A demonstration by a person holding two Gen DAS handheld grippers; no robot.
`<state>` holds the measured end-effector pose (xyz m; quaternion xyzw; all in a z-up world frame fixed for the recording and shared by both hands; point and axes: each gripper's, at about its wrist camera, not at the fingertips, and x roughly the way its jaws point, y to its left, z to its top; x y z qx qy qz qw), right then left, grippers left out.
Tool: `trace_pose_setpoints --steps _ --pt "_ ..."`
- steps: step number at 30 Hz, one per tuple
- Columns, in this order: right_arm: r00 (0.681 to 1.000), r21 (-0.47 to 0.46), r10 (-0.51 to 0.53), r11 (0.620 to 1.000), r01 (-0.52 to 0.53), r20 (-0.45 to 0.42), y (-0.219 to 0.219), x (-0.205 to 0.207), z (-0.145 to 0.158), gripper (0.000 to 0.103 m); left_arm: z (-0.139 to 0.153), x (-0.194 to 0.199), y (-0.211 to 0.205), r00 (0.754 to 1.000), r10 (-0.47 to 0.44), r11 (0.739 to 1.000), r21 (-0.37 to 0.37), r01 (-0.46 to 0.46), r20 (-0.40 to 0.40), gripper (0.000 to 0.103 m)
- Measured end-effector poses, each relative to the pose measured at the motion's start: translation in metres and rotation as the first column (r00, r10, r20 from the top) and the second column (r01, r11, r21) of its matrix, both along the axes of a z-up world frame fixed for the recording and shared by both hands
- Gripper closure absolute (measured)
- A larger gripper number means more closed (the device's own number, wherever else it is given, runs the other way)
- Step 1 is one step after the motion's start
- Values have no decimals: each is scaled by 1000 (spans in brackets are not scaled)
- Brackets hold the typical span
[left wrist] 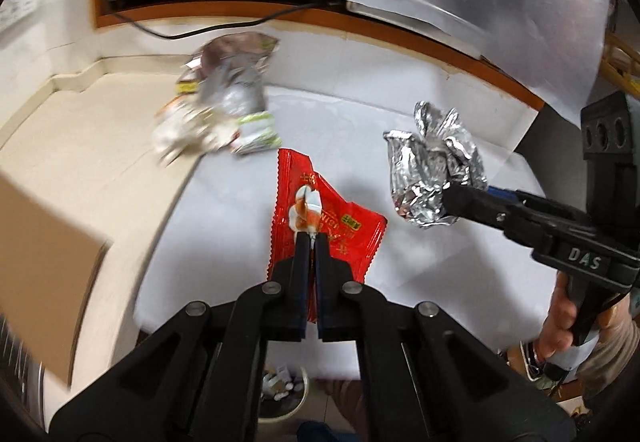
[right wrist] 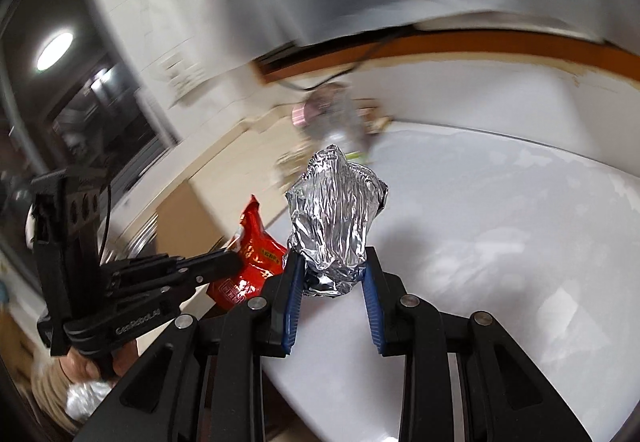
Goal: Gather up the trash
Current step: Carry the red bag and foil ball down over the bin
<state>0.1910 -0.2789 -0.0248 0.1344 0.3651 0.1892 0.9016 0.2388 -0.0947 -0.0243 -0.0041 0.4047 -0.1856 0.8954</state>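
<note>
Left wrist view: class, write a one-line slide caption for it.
Left gripper shut on a red wrapper; right gripper holds crumpled foil above the white table.

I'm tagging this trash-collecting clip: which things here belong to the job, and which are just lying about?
Job:
- red wrapper, held in the left tongs
- crumpled foil, held in the right tongs
- wrapper pile on the table
- bin below

Lying about:
- cardboard box
- black cable

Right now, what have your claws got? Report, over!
Left claw shut on red wrapper. Right claw shut on foil ball. More wrappers left on table. Nothing blocking.
</note>
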Motion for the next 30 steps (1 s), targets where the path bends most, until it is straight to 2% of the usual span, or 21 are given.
trace_pose_setpoints --steps 4,7,10,15,22,30 --pt "992 -39 116 993 -114 51 46 -52 0 76 0 -68 37 996 79 996 39 -80 42 103" --pt "980 -75 189 980 -185 57 80 -85 -10 76 -11 -110 62 990 137 990 40 -139 38 103" --pt "964 -124 265 957 -261 15 117 -116 -32 76 -31 -141 79 984 174 983 56 -175 26 103" --pt "933 -207 351 910 -359 -74 166 -151 -82 76 -68 -169 100 973 229 971 72 -228 -6 103" --pt "924 -282 328 884 -373 -197 187 -149 -154 76 -125 -189 115 963 261 965 57 -257 -73 103" --pt "905 -358 297 845 -398 -305 197 -123 -230 76 -182 -184 118 952 260 966 58 -254 -162 103"
